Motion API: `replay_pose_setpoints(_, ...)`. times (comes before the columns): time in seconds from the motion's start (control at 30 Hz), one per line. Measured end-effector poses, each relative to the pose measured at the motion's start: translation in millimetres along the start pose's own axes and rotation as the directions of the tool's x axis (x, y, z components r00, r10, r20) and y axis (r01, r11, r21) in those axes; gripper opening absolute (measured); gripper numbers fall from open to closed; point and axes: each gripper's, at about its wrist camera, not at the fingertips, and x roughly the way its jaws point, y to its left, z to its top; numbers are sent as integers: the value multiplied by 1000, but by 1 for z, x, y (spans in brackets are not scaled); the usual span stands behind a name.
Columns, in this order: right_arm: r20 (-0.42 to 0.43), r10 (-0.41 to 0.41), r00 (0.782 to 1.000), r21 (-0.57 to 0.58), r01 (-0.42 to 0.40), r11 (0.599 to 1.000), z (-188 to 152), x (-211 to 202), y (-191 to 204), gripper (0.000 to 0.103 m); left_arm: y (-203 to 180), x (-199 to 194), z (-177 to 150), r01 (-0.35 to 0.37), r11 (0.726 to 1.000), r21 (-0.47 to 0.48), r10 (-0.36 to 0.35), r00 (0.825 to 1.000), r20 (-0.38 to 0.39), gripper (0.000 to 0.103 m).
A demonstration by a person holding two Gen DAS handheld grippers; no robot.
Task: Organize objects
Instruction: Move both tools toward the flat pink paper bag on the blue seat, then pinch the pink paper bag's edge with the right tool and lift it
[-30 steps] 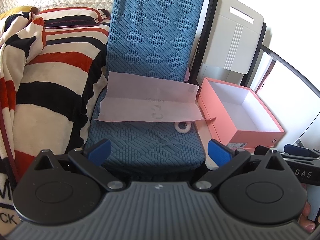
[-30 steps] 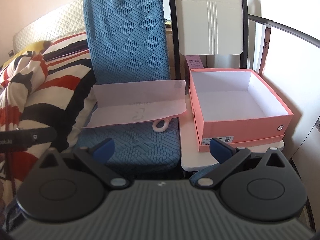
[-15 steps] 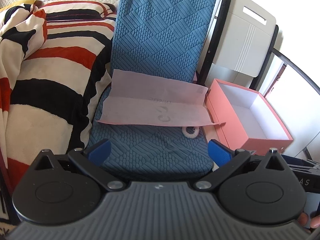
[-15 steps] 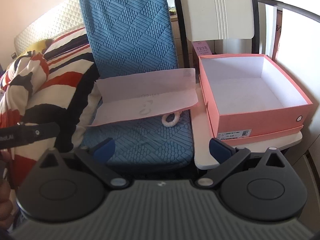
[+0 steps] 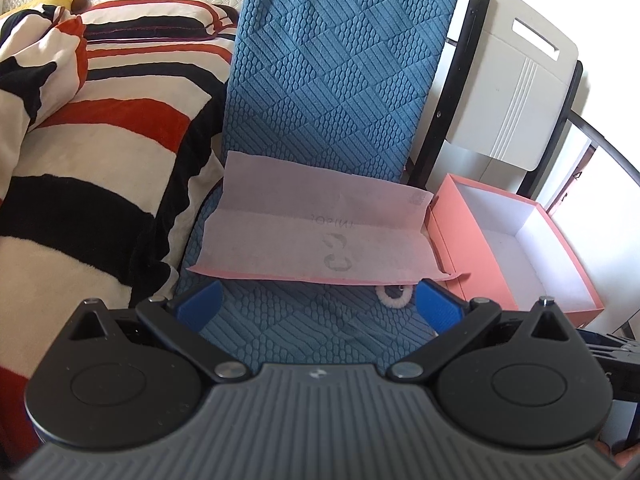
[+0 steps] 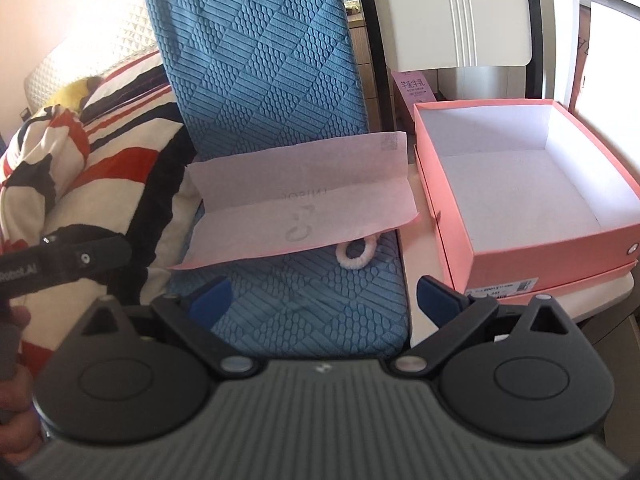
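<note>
A sheet of pink tissue paper lies folded on the blue cushioned chair seat. A white fluffy hair tie pokes out from under its right front edge. An open, empty pink box sits to the right on a white seat. My left gripper is open and empty, hovering in front of the seat. My right gripper is open and empty, also in front of the seat.
A striped red, black and white blanket lies on the bed at left. A white folding chair back stands behind the box. The left gripper's body shows at the left of the right wrist view.
Both grippers have moved closer to the chair seat, so paper, hair tie and box look larger. Jaws stay open. Nothing was picked up.
</note>
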Motion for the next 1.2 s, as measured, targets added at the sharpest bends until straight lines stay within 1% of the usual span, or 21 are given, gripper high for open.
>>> replay_pose_setpoints(0.2, -2, -5, 1000, 9, 5, 1000, 8, 13, -5, 100, 1, 17, 7, -6, 1000, 0, 6, 1000, -17, 103)
replay_pose_setpoints(0.33, -17, 3, 1000, 6, -3, 1000, 8, 28, -7, 100, 5, 30, 12, -17, 1000, 8, 17, 999, -28, 103)
replay_pose_setpoints(0.4, -21, 9, 1000, 17, -9, 1000, 8, 36, -7, 100, 10, 39, 15, -16, 1000, -15, 16, 999, -41, 103)
replay_pose_setpoints(0.47, -23, 35, 999, 33, -35, 999, 9, 45, -7, 100, 16, 53, 17, -21, 999, -45, 18, 998, -68, 103)
replay_pose_setpoints(0.57, -18, 52, 998, 49, -51, 997, 12, 58, -4, 100, 27, 73, 19, -22, 995, -93, 12, 994, -105, 103)
replay_pose_setpoints(0.7, -21, 83, 996, 63, -82, 995, 16, 78, 2, 100, 39, 99, 21, -24, 991, -133, 5, 990, -143, 103)
replay_pose_setpoints(0.83, -63, 116, 991, 140, -106, 984, 17, 106, 0, 100, 49, 120, 21, -36, 988, -151, 10, 985, -173, 103)
replay_pose_setpoints(0.9, -88, 131, 987, 200, -111, 973, 16, 121, -5, 100, 54, 130, 20, -42, 987, -154, 13, 983, -183, 103)
replay_pose_setpoints(1.0, -115, 175, 978, 275, -138, 951, 14, 141, -12, 100, 61, 145, 18, -59, 984, -168, 23, 978, -206, 103)
replay_pose_setpoints(1.13, -155, 167, 974, 356, -103, 929, 11, 163, -19, 100, 67, 161, 15, -63, 982, -179, 20, 973, -231, 103)
replay_pose_setpoints(1.2, -177, 183, 967, 384, -103, 918, 11, 174, -23, 100, 66, 168, 14, -67, 982, -175, 23, 971, -240, 103)
